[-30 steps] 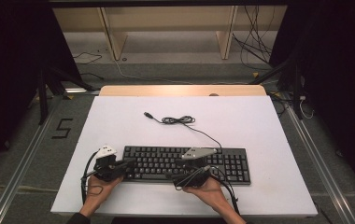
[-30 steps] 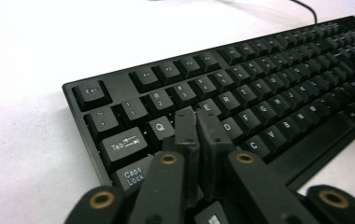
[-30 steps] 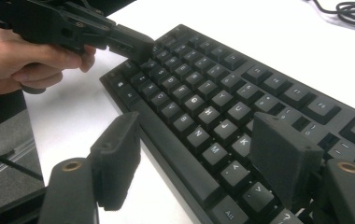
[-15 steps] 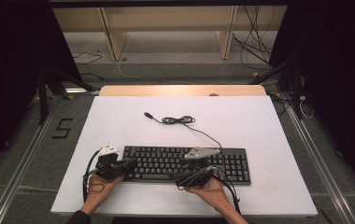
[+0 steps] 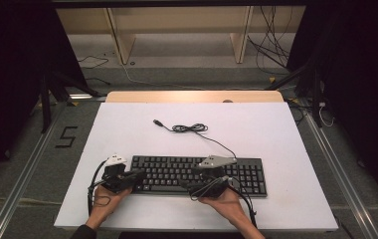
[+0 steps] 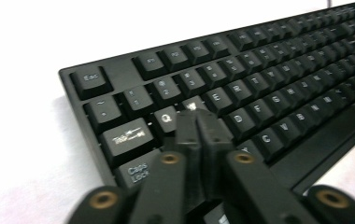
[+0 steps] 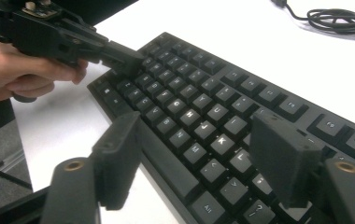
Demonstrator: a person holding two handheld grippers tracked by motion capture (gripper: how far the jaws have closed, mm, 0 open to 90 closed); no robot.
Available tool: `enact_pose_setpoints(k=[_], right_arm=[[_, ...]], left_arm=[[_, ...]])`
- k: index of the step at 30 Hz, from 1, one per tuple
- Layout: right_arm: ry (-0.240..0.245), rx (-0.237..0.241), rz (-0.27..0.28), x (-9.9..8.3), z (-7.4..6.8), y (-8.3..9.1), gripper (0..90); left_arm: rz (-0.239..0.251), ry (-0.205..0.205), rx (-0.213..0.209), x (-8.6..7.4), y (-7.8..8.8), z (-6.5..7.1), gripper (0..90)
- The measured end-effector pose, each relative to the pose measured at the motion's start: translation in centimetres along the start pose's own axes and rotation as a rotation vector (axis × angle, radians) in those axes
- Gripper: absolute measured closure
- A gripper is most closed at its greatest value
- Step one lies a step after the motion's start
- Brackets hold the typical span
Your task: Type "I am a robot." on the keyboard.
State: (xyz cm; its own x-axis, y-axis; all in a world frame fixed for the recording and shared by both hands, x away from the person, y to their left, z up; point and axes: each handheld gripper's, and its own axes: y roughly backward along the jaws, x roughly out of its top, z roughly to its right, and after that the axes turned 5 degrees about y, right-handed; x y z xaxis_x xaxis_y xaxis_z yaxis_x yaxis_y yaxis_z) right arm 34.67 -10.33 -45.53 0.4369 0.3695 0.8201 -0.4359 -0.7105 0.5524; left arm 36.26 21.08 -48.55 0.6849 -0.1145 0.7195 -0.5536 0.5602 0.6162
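The left gripper (image 6: 197, 122) is poking its pressed-together fingers onto the keys near Q and W of the flat black plastic keyboard (image 5: 197, 174), which is lying at the near edge of the white bench (image 5: 276, 124). The right gripper (image 7: 199, 161) is hovering with fingers spread, pinching nothing. Pressing straight down on one keycap looks wisest. I am counting one keyboard, one coiled black cable (image 5: 189, 128), two grippers.

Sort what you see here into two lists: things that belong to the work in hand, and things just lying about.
In the job:
- keyboard
- left gripper, jaws together over the keys near Q and W
- right gripper, jaws apart above the keys

Lying about:
- cable coiled on the white table
- wooden shelf behind
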Motion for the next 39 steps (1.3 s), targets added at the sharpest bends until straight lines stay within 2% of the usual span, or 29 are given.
enact_pose_setpoints(k=[6,7,8,9,10,11,17,19,24,29,39], right_arm=[[-0.004,0.005,0.005,0.0,0.3,-0.1,46.1],[0.002,0.004,0.004,0.0,0.3,-0.1,50.0],[0.002,0.004,0.004,0.0,0.3,-0.1,50.0],[0.005,-0.002,-0.003,-0.1,0.3,-0.3,54.9],[0.005,-0.002,-0.003,-0.1,0.3,-0.3,54.9],[0.005,0.001,-0.007,-0.1,0.3,-0.4,59.5],[0.018,-0.008,-0.019,-0.1,0.3,-0.9,68.5],[0.02,-0.012,-0.028,-0.1,0.3,-1.1,73.6],[0.03,-0.009,-0.038,0.1,0.2,-1.4,81.2],[0.031,-0.005,-0.051,0.1,0.0,-1.8,86.5],[0.035,-0.004,-0.073,0.2,-0.2,-2.4,90.0]], left_arm=[[0.019,-0.004,-0.009,0.1,0.5,0.2,78.0],[0.025,0.004,-0.016,0.2,0.7,0.2,77.0],[0.025,0.004,-0.016,0.2,0.7,0.2,75.8],[0.029,0.006,-0.02,0.2,0.8,0.2,73.8],[0.032,0.003,-0.027,0.2,0.9,0.3,73.8],[0.041,0.007,-0.039,0.2,1.1,0.4,70.9],[0.047,0.009,-0.063,0.1,1.5,0.6,63.4],[0.046,0.008,-0.074,0.0,1.6,0.7,57.0],[0.048,0.0,-0.088,0.0,1.7,1.0,47.6],[0.059,-0.013,-0.106,0.0,1.9,1.3,40.7],[0.089,-0.016,-0.13,-0.1,2.4,1.7,35.1]])
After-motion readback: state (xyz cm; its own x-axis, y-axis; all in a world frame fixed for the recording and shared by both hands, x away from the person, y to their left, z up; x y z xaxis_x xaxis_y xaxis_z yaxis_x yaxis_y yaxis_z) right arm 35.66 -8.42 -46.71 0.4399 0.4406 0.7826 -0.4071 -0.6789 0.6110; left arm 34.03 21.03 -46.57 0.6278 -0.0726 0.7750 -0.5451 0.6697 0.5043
